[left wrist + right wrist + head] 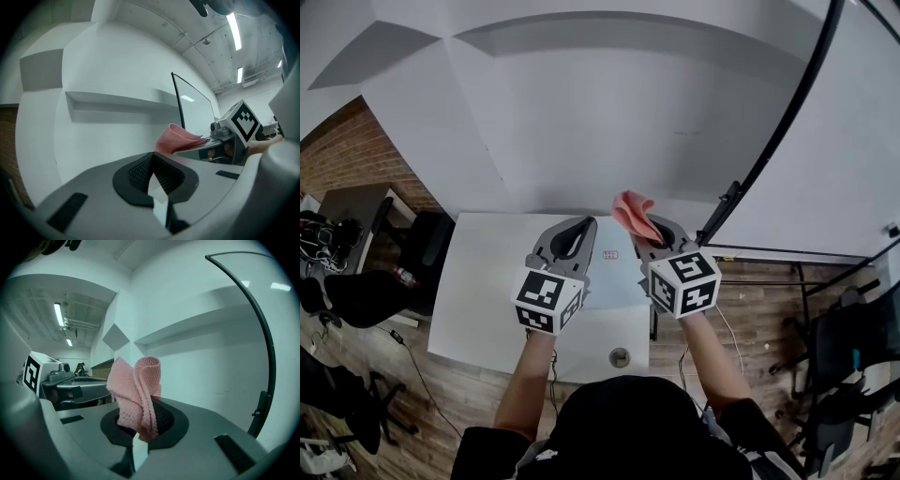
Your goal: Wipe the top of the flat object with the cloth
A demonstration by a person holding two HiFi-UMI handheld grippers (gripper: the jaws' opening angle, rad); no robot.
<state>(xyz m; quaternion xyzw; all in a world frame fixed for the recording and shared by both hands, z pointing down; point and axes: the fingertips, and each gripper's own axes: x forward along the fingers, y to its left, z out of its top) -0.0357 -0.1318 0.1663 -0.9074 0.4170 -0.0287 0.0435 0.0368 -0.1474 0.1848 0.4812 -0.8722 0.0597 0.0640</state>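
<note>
Cloth (pixel 136 394): pink, knitted, folded into a loose bunch. It is pinched at its lower end in the right gripper (pixel 656 232) and stands up from the clenched jaws, clear of the table (pixel 487 281).

Left gripper (pixel 152 171): jaws clenched on nothing, pads meeting. It is held level with the right gripper, at its 9 o'clock.

Flat object (pixel 610 254): we take this to be the small, pale item with red marks lying on the table between the two grippers. It is too small to identify with certainty. Nothing touches it.

Step in hand: as we judge it, the cloth is gripped and carried but wiping has not begun. Both gripper views look at the wall, not down at the table.

Next move calls for: tipping the right gripper down and toward 9 o'clock, so that the free end of the cloth lands on the object, then stroking across it. The left gripper may need to steady so light a piece.

Edges and room:
- Wall meets the table at 12 o'clock.
- Table's right edge lies just past the right gripper at 3 o'clock, and a black pole (pixel 787 122) rises beyond it.
- Bare tabletop lies open toward 9 o'clock.
- A round fitting (pixel 620 356) sits near the edge at 6 o'clock.
</note>
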